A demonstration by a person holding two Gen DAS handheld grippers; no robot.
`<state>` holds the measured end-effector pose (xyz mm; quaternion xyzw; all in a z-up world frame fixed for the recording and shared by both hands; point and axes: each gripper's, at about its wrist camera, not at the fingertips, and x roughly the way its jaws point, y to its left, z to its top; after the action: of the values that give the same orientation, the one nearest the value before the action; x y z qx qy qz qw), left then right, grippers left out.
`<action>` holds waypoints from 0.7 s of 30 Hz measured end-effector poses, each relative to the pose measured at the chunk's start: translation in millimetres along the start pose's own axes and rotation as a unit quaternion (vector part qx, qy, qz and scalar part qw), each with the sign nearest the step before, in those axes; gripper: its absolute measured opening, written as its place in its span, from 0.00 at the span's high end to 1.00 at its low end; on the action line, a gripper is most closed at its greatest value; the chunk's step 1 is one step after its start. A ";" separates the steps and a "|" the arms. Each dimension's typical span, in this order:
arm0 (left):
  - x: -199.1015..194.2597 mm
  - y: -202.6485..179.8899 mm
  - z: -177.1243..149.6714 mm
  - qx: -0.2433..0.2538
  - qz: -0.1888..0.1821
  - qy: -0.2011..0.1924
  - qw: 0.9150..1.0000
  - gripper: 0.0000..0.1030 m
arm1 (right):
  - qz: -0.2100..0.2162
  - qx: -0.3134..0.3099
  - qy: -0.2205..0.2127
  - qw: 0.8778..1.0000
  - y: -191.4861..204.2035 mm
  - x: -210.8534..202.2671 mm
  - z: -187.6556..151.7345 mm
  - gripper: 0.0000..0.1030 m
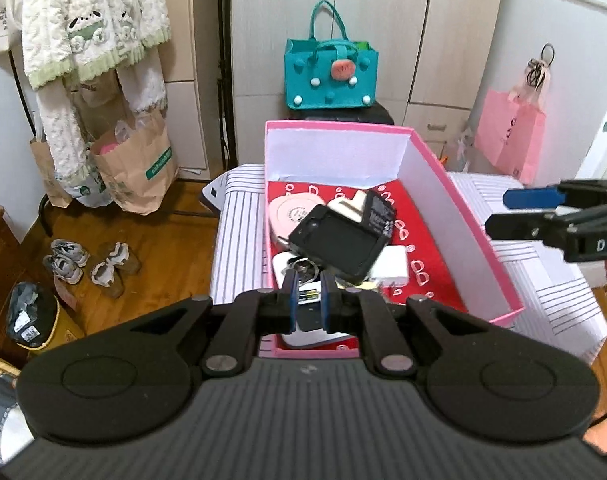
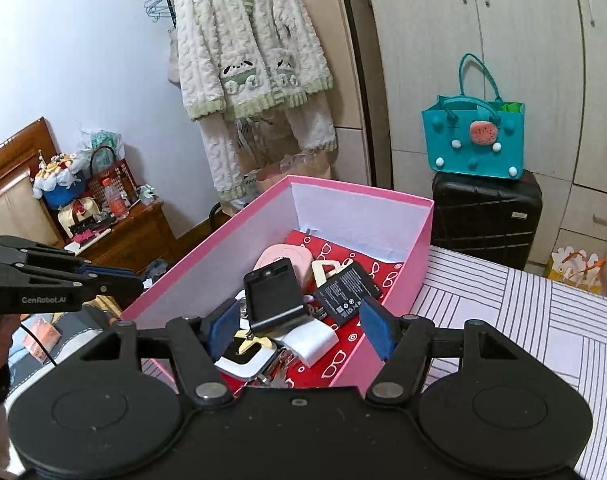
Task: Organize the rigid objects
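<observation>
Honestly the risky bit here is the pile itself: the black rectangular phone-like case (image 2: 273, 300) sits tilted on top of the other stuff in the pink cardboard box with white inner walls (image 1: 455, 208), propped against a pink round flat gadget (image 1: 293, 210) on the far side and a black flat battery pack with white print (image 2: 347, 288) to its right. My guess is that if either tong nudges it, it slides off and knocks the white square charger block (image 2: 309, 342) or the keys underneath, and the whole heap shifts. The box sits on a striped white cloth surface (image 2: 523, 320), so a clumsy push on the light cardboard wall could probably scoot it too. The left gripper (image 1: 308, 300) hovers over the near end of the box with its blue pads only a narrow gap apart, gripping nothing as far as I can see. The right gripper (image 2: 301, 326) is spread wide over the near corner, empty, with the pile showing between its fingers, not touching anything.
</observation>
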<state>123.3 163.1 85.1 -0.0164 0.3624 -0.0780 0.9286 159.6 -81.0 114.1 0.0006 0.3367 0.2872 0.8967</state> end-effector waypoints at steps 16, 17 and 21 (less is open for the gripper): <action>-22.1 -52.9 -28.2 -0.004 -0.011 -0.041 0.999 0.55 | -0.148 0.072 -0.025 0.986 -0.2 -45.1 -25.3 0.03; -23.4 -56.0 -30.0 -0.003 -0.011 -0.043 0.999 0.52 | -0.158 0.084 -0.025 0.984 -0.8 -49.0 -26.8 0.03; -25.8 -61.9 -35.1 -0.011 -0.015 -0.049 0.999 0.39 | -0.091 0.127 -0.041 0.987 -9.3 -73.9 -40.2 0.03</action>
<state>72.7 107.0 81.9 -0.0363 0.3172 -0.0874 0.9436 95.2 -134.6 125.8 0.0957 0.3317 0.1595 0.9249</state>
